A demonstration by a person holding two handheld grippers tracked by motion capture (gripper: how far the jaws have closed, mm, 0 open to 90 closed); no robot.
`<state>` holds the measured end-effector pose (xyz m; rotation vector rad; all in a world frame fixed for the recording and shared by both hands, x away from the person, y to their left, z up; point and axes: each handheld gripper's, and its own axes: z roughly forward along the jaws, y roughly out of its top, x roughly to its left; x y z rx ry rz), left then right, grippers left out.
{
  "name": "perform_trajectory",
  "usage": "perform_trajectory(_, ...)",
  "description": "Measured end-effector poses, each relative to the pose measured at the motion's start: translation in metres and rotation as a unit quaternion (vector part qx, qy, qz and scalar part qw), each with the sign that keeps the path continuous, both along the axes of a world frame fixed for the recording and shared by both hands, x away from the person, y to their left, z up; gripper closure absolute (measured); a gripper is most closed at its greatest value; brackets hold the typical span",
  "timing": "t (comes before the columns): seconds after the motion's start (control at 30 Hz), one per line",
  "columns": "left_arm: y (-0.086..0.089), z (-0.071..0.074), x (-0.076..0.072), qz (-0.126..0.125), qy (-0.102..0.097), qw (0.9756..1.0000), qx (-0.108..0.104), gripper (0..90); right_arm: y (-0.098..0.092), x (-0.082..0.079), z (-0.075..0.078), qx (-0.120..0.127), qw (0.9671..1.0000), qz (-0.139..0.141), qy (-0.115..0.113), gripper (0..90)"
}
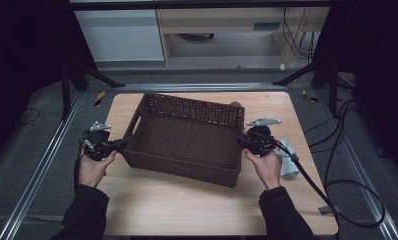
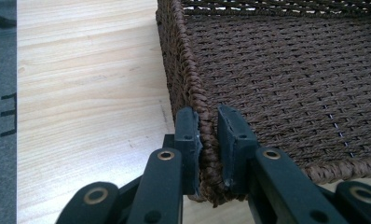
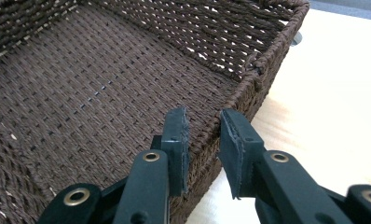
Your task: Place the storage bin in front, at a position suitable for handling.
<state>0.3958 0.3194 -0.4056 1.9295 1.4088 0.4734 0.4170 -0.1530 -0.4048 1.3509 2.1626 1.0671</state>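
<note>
Brown wicker basket [image 1: 187, 137], no readable markings, mid-desk toward the far edge on pale wood desk [image 1: 152, 205]; left gripper [image 1: 118, 145] pinching its left rim, right gripper [image 1: 243, 140] straddling the right rim, jaws slightly apart; pale cloth [image 1: 289, 162] near right edge, grey floor around.

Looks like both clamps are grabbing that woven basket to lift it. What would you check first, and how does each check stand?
1. Left gripper clamped on the basket rim: ok, pads press the braided edge.
2. Right gripper clamped on the opposite rim: not ok, a gap shows at its outer pad.
3. Basket free of contents: ok.
4. Basket flat on the table: ok.
5. Light blue cloth clear of the basket: ok, it lies beside the right hand.
6. Small grey object behind the far rim touching the basket: cannot tell.
</note>
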Motion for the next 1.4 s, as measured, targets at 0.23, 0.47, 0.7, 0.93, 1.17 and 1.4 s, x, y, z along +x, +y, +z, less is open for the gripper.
perform_trajectory(0.23, 0.0, 0.005, -0.002, -0.007, 0.006, 1.0, 0.002, 66.9, -0.004, -0.009, 0.004, -0.006, 0.9999, 0.009, 0.009, 69.2)
perform_trajectory(0.47, -0.007, 0.01, 0.031, -0.022, 0.006, 0.9995, 0.023, 65.2, -0.003, 0.002, 0.008, -0.006, 0.9999, -0.005, -0.015, 56.4)
perform_trajectory(0.7, -0.011, -0.002, 0.045, -0.028, 0.018, 0.9988, 0.036, 73.8, -0.002, 0.016, -0.002, -0.016, 0.9997, -0.02, -0.006, 62.0)
perform_trajectory(0.93, -0.008, -0.003, 0.043, -0.032, 0.012, 0.9992, 0.021, 74.4, -0.002, 0.016, -0.004, -0.01, 0.9997, -0.022, -0.006, 65.4)
perform_trajectory(1.17, -0.009, -0.003, 0.019, -0.022, 0.011, 0.9994, 0.024, 74.5, 0.001, 0.003, -0.003, -0.02, 0.9997, -0.015, -0.007, 67.4)
perform_trajectory(1.4, 0.001, 0.003, 0.013, -0.016, -0.01, 0.9996, 0.019, 61.0, 0.001, -0.009, 0.0, -0.026, 0.9996, -0.005, -0.007, 63.8)
